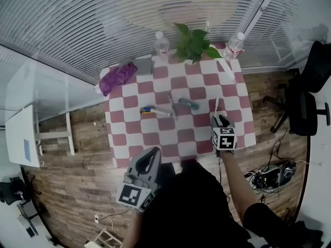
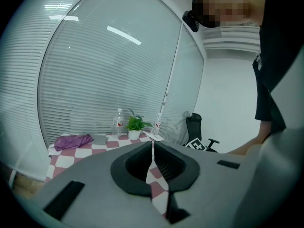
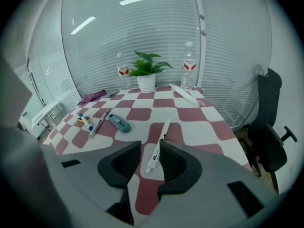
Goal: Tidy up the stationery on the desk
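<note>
1. Head view: slatted blinds (image 1: pixel 103 14) close off the far side of the room, and a wooden floor (image 1: pixel 77 180) surrounds a desk (image 1: pixel 155 133) under a red-and-white chequered cloth.
   - Mid-desk lie a blue-and-yellow marker (image 1: pixel 149 110), a slim silvery pen (image 1: pixel 172 107) and a teal utility knife (image 1: pixel 188 104).
   - A crumpled purple cloth (image 1: pixel 118 76) sits at the far left corner.
   - The slim white plastic pen (image 1: pixel 216 107) lies alone toward the right edge. The right tool (image 1: pixel 221 121) is at its near end.
   - The left tool (image 1: pixel 151 156) hangs off the desk's near edge, well apart from everything.

2. Left gripper view: the left tool's jaws are pressed together to a thin slit with nothing between them. It points across the desk toward the purple cloth and a small green potted plant (image 2: pixel 135 125) at the far edge.

3. Right gripper view: the right tool's jaws stand a little apart and straddle the near half of the white pen.
   - The pen looks to lie close against the right jaw, with a gap on the left, so it seems not yet clamped.
   - The marker, silvery pen and knife lie farther off to the left.

4. Step in hand, as I judge it: picking up the white pen, with tidying barely begun. Next, the jaws need to close squarely on the barrel and lift it level. A skewed pinch could make the thin pen swivel or slip out.
</note>
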Demonstrator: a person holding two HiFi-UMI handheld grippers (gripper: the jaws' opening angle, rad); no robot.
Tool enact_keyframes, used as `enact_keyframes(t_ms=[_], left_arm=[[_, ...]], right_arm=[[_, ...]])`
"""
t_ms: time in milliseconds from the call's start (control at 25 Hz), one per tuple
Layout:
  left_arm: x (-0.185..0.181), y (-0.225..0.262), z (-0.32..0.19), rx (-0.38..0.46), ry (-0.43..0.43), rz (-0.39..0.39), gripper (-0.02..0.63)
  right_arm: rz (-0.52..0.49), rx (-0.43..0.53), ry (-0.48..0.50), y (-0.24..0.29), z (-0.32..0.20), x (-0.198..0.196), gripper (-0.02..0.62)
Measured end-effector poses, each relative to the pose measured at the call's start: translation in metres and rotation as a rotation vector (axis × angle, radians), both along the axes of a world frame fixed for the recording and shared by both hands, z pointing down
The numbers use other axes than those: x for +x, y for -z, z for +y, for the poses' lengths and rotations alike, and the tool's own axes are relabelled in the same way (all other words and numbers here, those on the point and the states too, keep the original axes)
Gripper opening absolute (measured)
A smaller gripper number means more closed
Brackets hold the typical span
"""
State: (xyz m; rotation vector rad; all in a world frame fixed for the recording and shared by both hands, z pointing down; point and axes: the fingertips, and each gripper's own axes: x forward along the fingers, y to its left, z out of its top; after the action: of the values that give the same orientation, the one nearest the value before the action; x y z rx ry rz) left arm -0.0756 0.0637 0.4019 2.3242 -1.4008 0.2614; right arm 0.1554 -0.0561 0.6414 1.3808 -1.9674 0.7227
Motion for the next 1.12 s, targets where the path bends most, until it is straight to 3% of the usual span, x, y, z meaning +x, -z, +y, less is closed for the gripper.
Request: enact_keyframes(t_ms=[400,640,1120], left_arm=[[-0.014,-0.001,0.008,-0.008,0.034,-0.017,0.041],[-0.017,-0.002,0.012,-0.005,0.051,-0.005,0.041],[-0.007,-0.004,0.016,0.004,0.049,0.032,0.041]], right_arm=[[0.066,-0.057,-0.073,-0.045,0.004,0.007,0.113],[0.029,-0.065,-0.090,-0.046,0.004,0.004,0.073],[-0.039,-0.047,-0.060,-0.023,0.019,-0.009,0.071]])
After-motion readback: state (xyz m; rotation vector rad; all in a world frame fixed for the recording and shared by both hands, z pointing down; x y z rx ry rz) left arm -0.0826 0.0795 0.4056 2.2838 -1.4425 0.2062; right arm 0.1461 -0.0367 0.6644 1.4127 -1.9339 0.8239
